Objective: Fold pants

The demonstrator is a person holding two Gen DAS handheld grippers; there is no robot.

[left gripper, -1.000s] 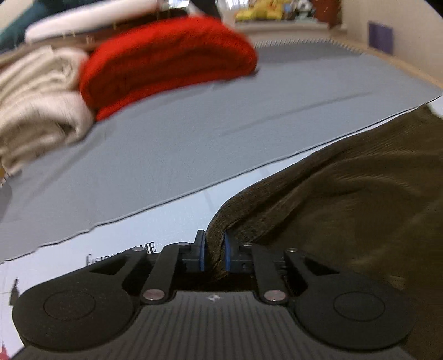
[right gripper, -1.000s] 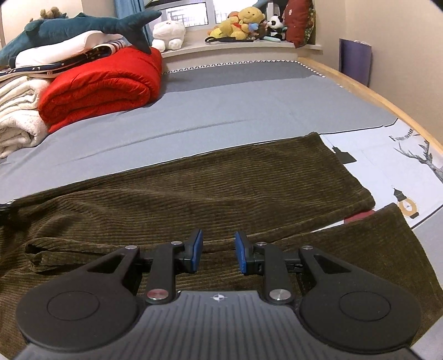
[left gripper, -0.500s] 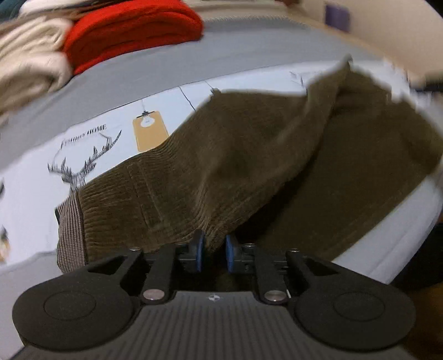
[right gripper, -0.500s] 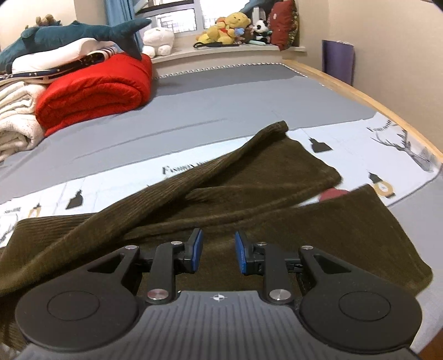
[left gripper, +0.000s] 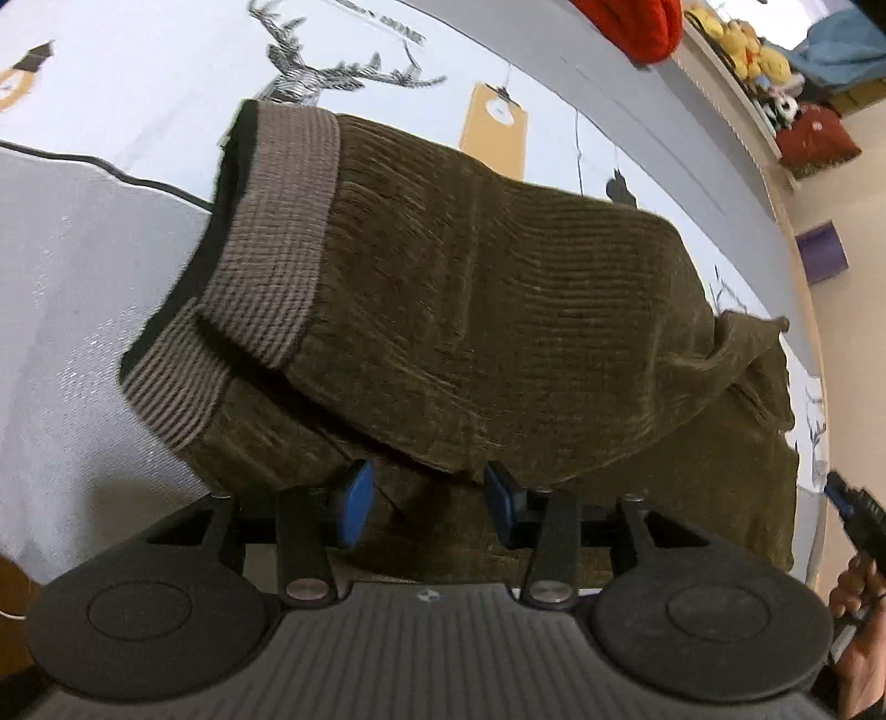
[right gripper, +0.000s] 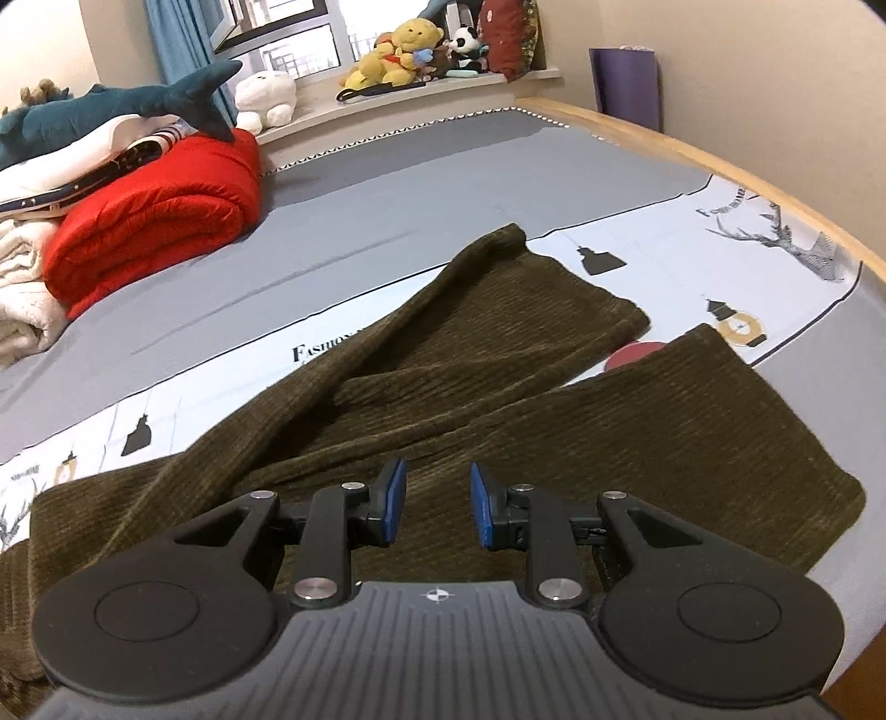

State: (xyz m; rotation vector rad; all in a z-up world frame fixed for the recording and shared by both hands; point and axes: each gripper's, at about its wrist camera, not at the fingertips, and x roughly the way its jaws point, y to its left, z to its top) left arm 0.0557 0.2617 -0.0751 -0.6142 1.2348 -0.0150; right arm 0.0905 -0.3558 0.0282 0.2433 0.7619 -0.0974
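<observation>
Dark olive corduroy pants lie on the bed, one half folded over the other, the grey ribbed waistband at the left. My left gripper points down at the near edge of the fold. Its jaws are opening, and the cloth edge lies just beyond the blue pads without being pinched. In the right wrist view the two pants legs cross loosely. My right gripper hovers over them, its pads apart with nothing gripped. It also shows at the left view's right edge, as the right gripper in a hand.
The printed white and grey sheet covers the bed. A red quilt, cream blankets and a shark plush are stacked far left. Soft toys line the window sill. The wooden bed rim runs along the right.
My left gripper swung the pants' waist edge across and down onto the other half, rolled, and its jaws came apart off the cloth. The right gripper drifted slightly; its pad gap is unchanged.
</observation>
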